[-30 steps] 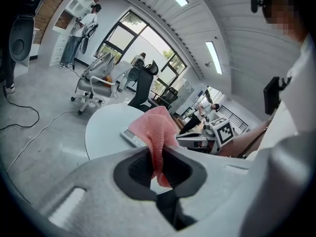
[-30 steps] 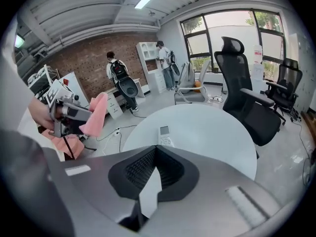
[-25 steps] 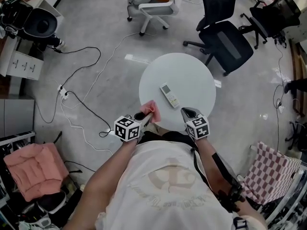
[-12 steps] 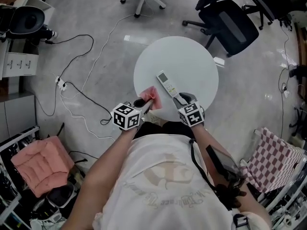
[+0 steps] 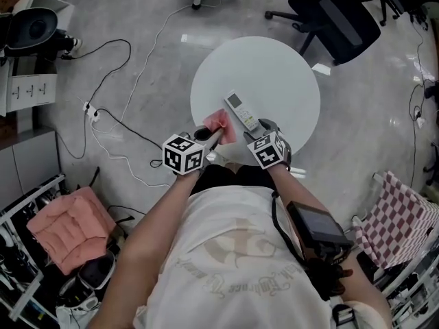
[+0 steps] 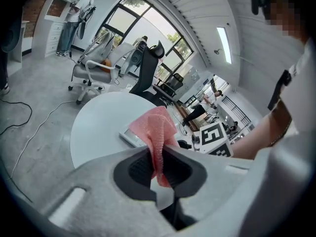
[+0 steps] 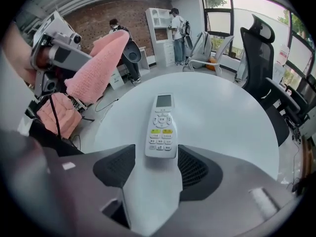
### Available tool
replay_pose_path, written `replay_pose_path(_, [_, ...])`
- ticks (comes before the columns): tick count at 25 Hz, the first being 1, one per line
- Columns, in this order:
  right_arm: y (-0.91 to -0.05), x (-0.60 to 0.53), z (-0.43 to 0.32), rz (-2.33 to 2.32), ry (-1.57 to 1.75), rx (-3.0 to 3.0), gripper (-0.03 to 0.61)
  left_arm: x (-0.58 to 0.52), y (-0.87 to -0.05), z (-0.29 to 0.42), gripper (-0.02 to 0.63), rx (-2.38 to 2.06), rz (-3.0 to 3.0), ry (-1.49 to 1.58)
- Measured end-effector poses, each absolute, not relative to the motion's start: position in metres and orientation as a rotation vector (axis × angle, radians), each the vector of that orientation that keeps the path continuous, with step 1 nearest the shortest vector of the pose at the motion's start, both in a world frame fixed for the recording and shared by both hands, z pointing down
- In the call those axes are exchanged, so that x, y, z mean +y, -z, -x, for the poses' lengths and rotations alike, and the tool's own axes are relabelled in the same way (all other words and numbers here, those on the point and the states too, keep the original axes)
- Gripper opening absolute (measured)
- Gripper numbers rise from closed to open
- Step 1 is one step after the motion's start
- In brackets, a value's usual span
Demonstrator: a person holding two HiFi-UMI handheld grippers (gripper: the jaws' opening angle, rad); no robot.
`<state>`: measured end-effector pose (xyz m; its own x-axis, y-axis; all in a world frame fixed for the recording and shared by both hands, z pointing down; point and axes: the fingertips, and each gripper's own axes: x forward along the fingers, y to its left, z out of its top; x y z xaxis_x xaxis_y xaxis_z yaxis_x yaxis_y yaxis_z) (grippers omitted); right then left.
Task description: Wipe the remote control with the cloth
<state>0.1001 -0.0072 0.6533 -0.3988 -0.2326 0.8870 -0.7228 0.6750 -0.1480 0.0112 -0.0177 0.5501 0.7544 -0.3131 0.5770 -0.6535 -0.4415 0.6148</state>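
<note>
Pink cloth (image 5: 223,123) (image 6: 157,132), clamped between the closed jaws of the left hand-held gripper (image 5: 214,139) (image 6: 160,163); stands up from them in a bunched fold and hangs over the near edge of the round white worktop (image 5: 274,74), toward its left side. Just to the right of it, white remote control (image 5: 242,112) (image 7: 162,125), flat on the worktop close to the near edge, screen end pointing away toward the far left, keypad end toward the person. Right hand-held gripper (image 5: 260,127) (image 7: 158,166) at that keypad end, jaws apart, one pad on each side of the lowest rows of keys, with a narrow gap showing on the left side; not closed on the remote control. Seen from the right gripper view, cloth raised clear of the worktop and apart from the remote control. Beyond the far right edge, black office chair (image 5: 336,19) on the grey floor (image 5: 158,5); off the left edge, cables (image 5: 116,67) looping across the floor, and a pink cushion (image 5: 65,228) well apart.
</note>
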Motion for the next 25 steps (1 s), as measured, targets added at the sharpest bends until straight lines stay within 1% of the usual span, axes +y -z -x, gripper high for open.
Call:
replay_pose_path(5, [-0.661,-0.006,-0.098,-0.745,-0.649,-1.949,0.271,-0.020,-0.556,-0.026,0.018,-0.676,-2.069,-0.538])
replay_pose_path(7, [-0.661,-0.008,-0.097,-0.752,-0.630,-1.962,0.243,-0.023,-0.560,-0.032,0.018,-0.655,-2.065,-0.554])
replay_pose_path(8, [-0.660,-0.009,-0.096,-0.754,-0.620,-1.970,0.219,-0.024,-0.562,-0.035,0.018,-0.645,-2.060,-0.563])
replay_pose_path(9, [-0.660,-0.011,-0.095,-0.753,-0.609,-1.975,0.216,-0.026,-0.564,-0.037,0.020,-0.634,-2.054,-0.573])
replay_pose_path(16, [-0.658,-0.014,-0.100,-0.720,-0.552,-2.006,0.213,-0.034,-0.588,-0.075,0.018,-0.493,-2.048,-0.729])
replay_pose_path(25, [-0.652,-0.014,-0.096,-0.657,-0.509,-2.043,0.212,-0.020,-0.621,-0.110,0.018,-0.229,-2.029,-1.125])
